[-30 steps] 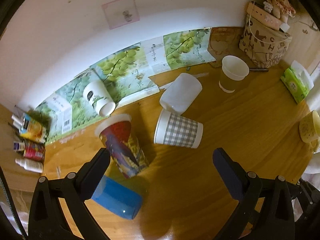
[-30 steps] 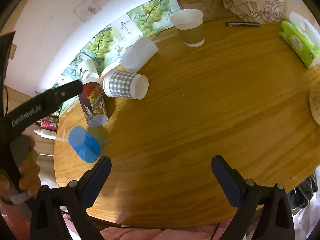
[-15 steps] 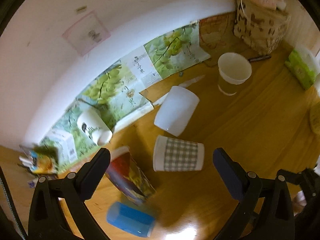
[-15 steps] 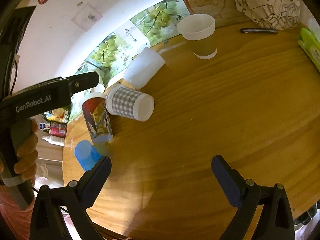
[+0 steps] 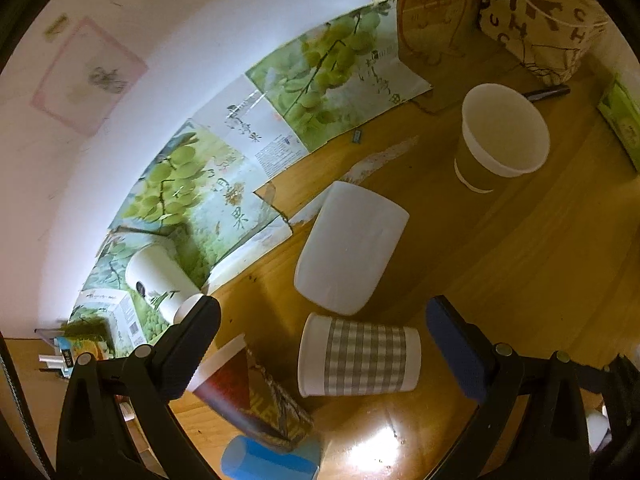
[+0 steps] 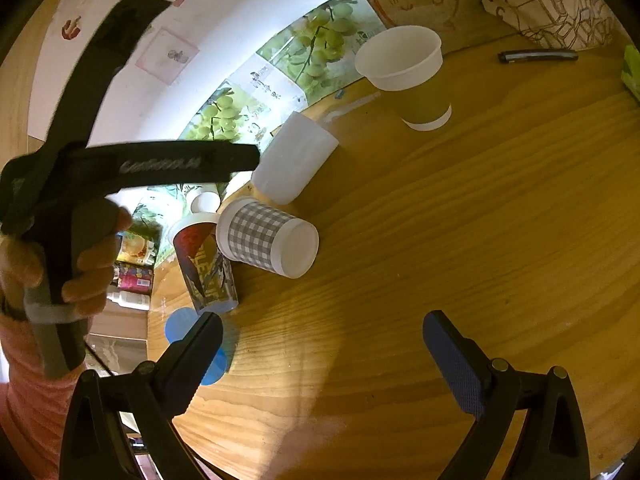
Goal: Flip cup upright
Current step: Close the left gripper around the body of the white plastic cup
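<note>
The left gripper [image 5: 320, 344] hovers with fingers spread wide on either side of the checked paper cup [image 5: 360, 354], which lies on its side on the glossy wooden worktop [image 5: 520, 264]. It looks like the approach: next it must drop and pinch the thin, ridged wall gently. The right gripper [image 6: 320, 354] waits wide apart, holding nothing.

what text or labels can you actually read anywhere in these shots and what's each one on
"果": large character on the grape poster
"ILE": part of a word on the red patterned cup
"M", "K", "H", "C": scattered letters on the tan bag
White lettering on the left gripper body: too blurred to read
Small print on the poster and the bottles: too small to read
</note>
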A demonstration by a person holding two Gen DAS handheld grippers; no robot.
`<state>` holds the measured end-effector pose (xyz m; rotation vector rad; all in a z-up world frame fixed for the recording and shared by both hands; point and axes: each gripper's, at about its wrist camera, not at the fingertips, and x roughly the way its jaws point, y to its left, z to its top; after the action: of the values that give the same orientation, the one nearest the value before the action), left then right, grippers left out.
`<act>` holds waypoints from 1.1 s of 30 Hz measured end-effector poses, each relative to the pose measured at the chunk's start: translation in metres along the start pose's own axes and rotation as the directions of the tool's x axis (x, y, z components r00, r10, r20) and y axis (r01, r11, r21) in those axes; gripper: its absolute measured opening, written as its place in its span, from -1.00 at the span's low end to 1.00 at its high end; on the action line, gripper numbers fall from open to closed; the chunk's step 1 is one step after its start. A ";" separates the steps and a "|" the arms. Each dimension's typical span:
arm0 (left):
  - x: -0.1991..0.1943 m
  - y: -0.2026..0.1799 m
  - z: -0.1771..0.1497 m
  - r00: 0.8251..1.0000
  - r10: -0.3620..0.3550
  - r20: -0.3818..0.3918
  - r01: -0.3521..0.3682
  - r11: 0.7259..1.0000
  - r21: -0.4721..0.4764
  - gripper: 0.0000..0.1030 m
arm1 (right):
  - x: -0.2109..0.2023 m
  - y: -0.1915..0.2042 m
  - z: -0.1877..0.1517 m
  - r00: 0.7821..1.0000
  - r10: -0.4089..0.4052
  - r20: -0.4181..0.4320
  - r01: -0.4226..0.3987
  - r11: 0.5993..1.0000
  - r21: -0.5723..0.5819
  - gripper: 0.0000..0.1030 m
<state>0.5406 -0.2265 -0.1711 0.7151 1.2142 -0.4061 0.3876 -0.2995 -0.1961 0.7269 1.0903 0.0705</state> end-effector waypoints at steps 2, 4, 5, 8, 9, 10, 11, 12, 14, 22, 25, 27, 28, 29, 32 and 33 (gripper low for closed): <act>0.007 -0.001 0.004 1.000 -0.015 -0.015 0.015 1.000 0.005 0.98 | 0.001 0.001 -0.001 1.000 -0.001 -0.001 0.001 1.000 -0.005 0.96; 0.016 -0.003 0.009 0.999 -0.038 -0.034 0.038 0.999 0.008 0.98 | 0.004 0.002 -0.001 1.000 0.000 -0.012 0.000 1.000 -0.001 0.96; 0.022 -0.004 0.011 0.998 -0.046 -0.045 0.046 0.999 0.010 0.98 | 0.005 0.001 -0.001 1.000 0.001 -0.016 -0.001 1.000 0.002 0.96; 0.034 -0.007 0.016 0.997 -0.040 -0.062 0.041 0.999 0.016 0.98 | 0.009 0.001 -0.002 1.000 -0.003 -0.030 0.004 1.000 0.015 0.96; 0.038 -0.007 0.017 0.997 -0.044 -0.067 0.045 0.999 0.017 0.98 | 0.010 0.000 -0.002 0.999 -0.004 -0.034 0.005 1.000 0.018 0.96; 0.040 -0.007 0.018 0.996 -0.050 -0.071 0.051 0.999 0.019 0.98 | 0.011 0.000 -0.002 0.999 -0.004 -0.036 0.005 1.000 0.020 0.96; 0.044 -0.007 0.020 0.995 -0.056 -0.077 0.057 0.998 0.018 0.98 | 0.012 -0.001 -0.001 0.999 -0.006 -0.036 0.007 1.000 0.022 0.96; 0.047 -0.007 0.021 0.995 -0.057 -0.081 0.059 0.998 0.017 0.98 | 0.012 -0.002 -0.001 0.999 -0.010 -0.036 0.011 1.000 0.024 0.96; 0.052 -0.007 0.022 0.995 -0.061 -0.084 0.062 0.998 0.015 0.98 | 0.013 -0.003 0.000 0.999 -0.016 -0.035 0.017 0.999 0.028 0.96; 0.067 -0.009 0.029 0.992 -0.085 -0.092 0.087 0.996 0.013 0.93 | 0.017 -0.008 0.000 0.999 -0.029 -0.044 0.031 0.998 0.045 0.96; 0.074 -0.009 0.032 0.989 -0.100 -0.106 0.101 0.995 0.008 0.83 | 0.018 -0.008 0.000 0.998 -0.033 -0.046 0.035 0.998 0.049 0.96; 0.079 -0.009 0.034 0.988 -0.106 -0.115 0.107 0.994 0.008 0.77 | 0.019 -0.008 0.000 0.998 -0.037 -0.049 0.039 0.998 0.053 0.96; 0.080 -0.009 0.034 0.988 -0.105 -0.115 0.107 0.994 0.008 0.73 | 0.019 -0.009 0.000 0.998 -0.037 -0.050 0.040 0.998 0.054 0.96; 0.081 -0.009 0.035 0.987 -0.107 -0.117 0.108 0.994 0.007 0.71 | 0.019 -0.009 0.000 0.998 -0.038 -0.051 0.041 0.998 0.055 0.96; 0.086 -0.008 0.036 0.986 -0.102 -0.129 0.103 0.995 -0.002 0.66 | 0.019 -0.010 0.000 0.998 -0.038 -0.054 0.041 0.997 0.058 0.96; 0.087 -0.008 0.037 0.986 -0.102 -0.132 0.103 0.995 -0.003 0.60 | 0.019 -0.010 0.000 0.998 -0.039 -0.055 0.042 0.997 0.058 0.96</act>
<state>0.5893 -0.2505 -0.2493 0.6927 1.3792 -0.4520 0.3939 -0.2999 -0.2169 0.7593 1.1618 0.0234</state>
